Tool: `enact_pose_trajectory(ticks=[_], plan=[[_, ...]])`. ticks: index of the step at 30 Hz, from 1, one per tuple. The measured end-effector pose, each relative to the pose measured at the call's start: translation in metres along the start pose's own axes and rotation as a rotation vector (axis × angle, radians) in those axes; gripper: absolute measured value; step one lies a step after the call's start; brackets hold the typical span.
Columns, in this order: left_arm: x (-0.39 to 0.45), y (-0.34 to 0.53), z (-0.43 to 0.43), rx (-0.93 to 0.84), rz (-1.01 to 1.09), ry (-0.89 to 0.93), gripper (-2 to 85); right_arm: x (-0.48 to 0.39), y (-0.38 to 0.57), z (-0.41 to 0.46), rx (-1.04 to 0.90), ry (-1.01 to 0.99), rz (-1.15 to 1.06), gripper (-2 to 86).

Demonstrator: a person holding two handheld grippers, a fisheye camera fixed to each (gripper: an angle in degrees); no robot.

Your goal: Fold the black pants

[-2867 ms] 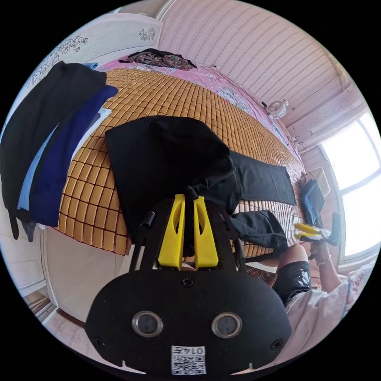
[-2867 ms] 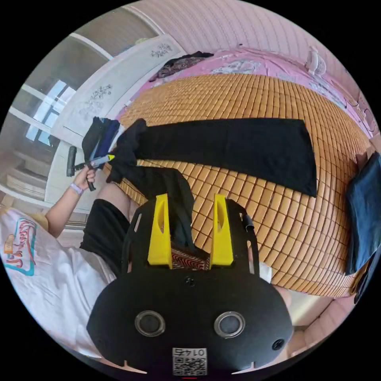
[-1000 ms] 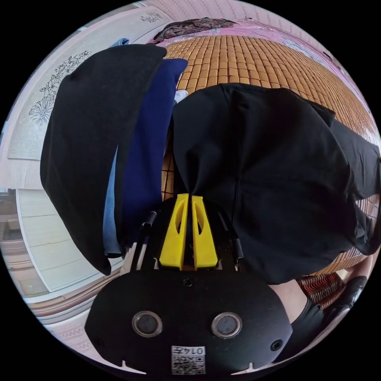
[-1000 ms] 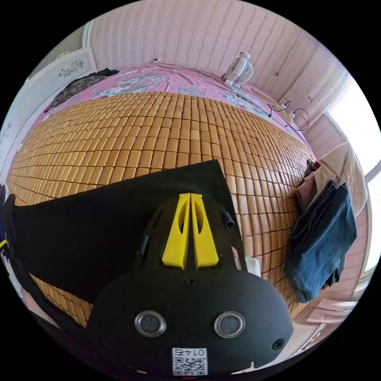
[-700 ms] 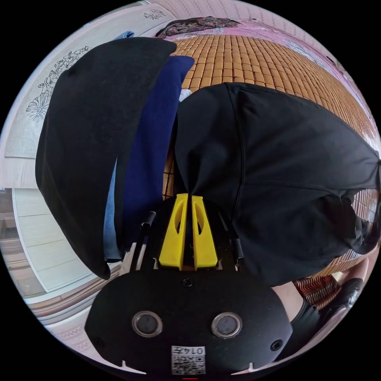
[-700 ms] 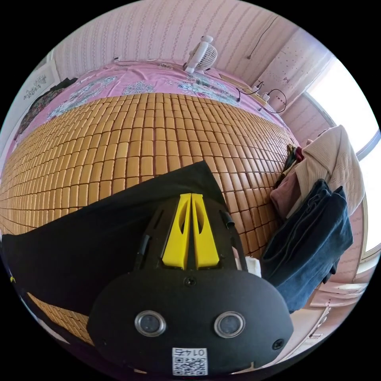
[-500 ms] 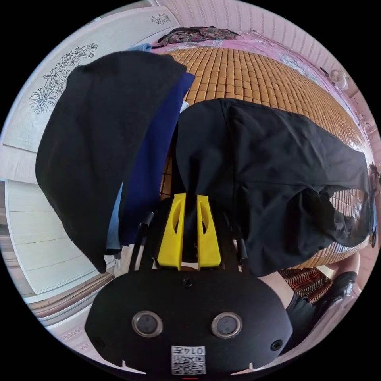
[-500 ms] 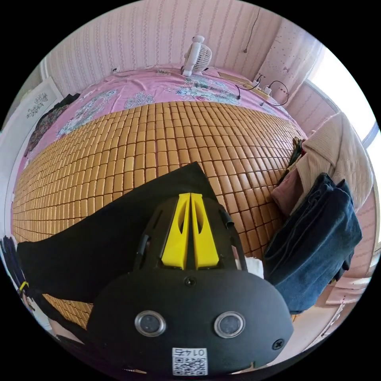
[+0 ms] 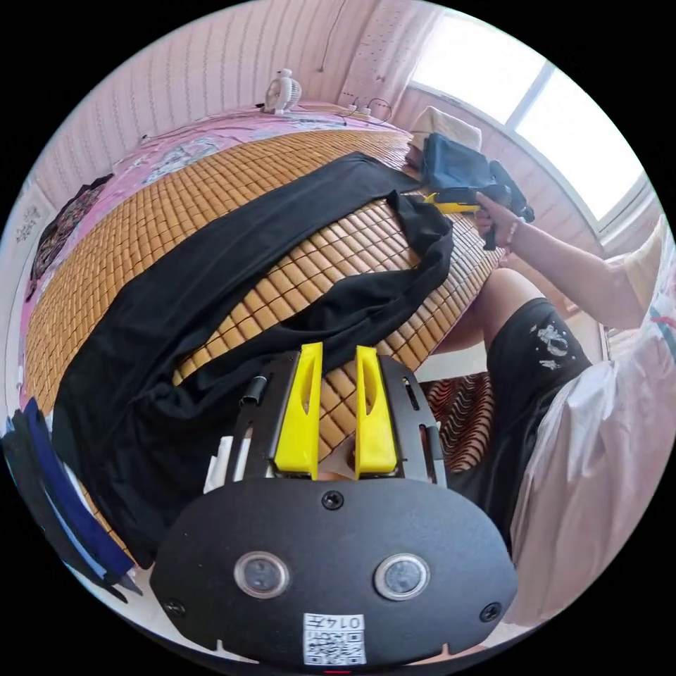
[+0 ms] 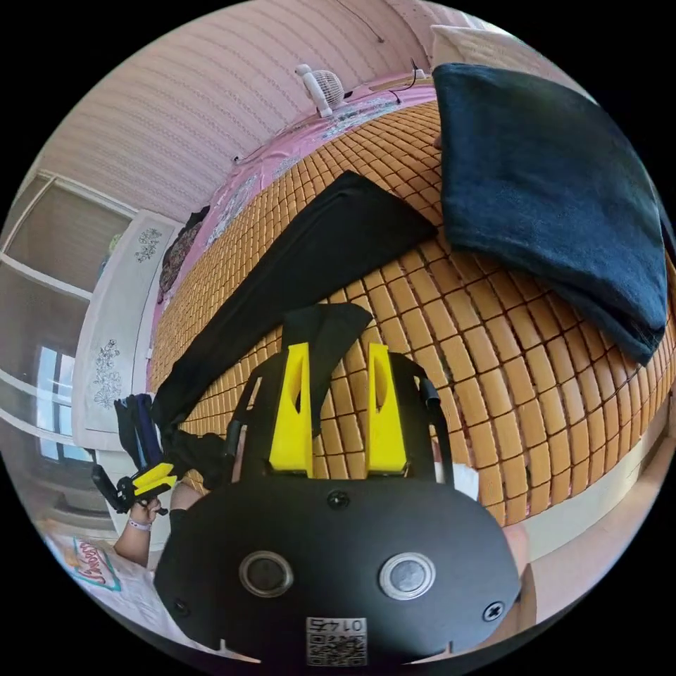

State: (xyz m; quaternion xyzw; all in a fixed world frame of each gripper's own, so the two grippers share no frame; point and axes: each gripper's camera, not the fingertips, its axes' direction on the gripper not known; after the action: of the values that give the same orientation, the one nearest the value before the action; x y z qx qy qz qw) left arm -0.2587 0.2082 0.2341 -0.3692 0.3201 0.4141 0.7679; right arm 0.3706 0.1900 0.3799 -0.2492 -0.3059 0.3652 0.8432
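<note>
The black pants (image 9: 232, 260) lie spread on the bamboo mat (image 9: 204, 186), waist at lower left and both legs running to the upper right. The near leg (image 9: 394, 282) curves along the bed's edge. My left gripper (image 9: 338, 351) is open just above the near leg's edge, holding nothing. A hand holds my right gripper (image 9: 451, 201) at that leg's end. In the right gripper view my right gripper (image 10: 338, 350) is open over the near leg's hem (image 10: 325, 322). The far leg (image 10: 331, 243) lies flat beyond it. My left gripper (image 10: 151, 479) is at the waist end.
A folded dark blue garment (image 10: 549, 176) lies on the mat right of the leg ends. Dark clothes (image 9: 49, 486) hang over the bed's end beside the waist. A small fan (image 9: 282, 88) stands by the far wall. The person's leg (image 9: 493, 303) presses against the bed edge.
Both grippers were shut on the pants and have let go. The bunched waist and the legs now lie flat and stretched out on the mat. Both views have swung round.
</note>
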Motion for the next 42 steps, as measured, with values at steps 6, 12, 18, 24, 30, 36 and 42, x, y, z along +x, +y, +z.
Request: enact_pose_trajectory(ticks=[6, 12, 18, 24, 30, 36, 42], plan=[[0.029, -0.015, -0.006, 0.094, 0.03, 0.053, 6.9, 0.002, 0.034, -0.081, 0.146, -0.171, -0.089, 0.4], [0.043, -0.019, -0.03, 0.164, 0.015, 0.122, 5.4, -0.05, 0.103, -0.215, 0.339, -0.065, -0.34, 0.0], [0.037, -0.031, -0.035, 0.128, 0.001, 0.034, 6.4, -0.036, 0.038, -0.193, 0.353, 0.16, -0.281, 0.6], [0.022, -0.039, -0.011, 0.025, -0.076, 0.014, 7.1, -0.003, 0.015, -0.108, 0.149, 0.413, -0.136, 2.9], [0.045, -0.06, 0.03, -0.101, -0.054, 0.067, 7.7, 0.031, 0.048, -0.089, 0.019, 0.422, -0.058, 5.5], [0.075, -0.088, 0.05, -0.259, 0.023, -0.033, 5.2, 0.043, 0.053, -0.065, -0.099, 0.569, -0.128, 6.0], [0.097, -0.102, 0.04, -0.315, 0.122, -0.002, 0.5, 0.05, 0.046, -0.068, -0.104, 0.536, -0.12, 3.3]])
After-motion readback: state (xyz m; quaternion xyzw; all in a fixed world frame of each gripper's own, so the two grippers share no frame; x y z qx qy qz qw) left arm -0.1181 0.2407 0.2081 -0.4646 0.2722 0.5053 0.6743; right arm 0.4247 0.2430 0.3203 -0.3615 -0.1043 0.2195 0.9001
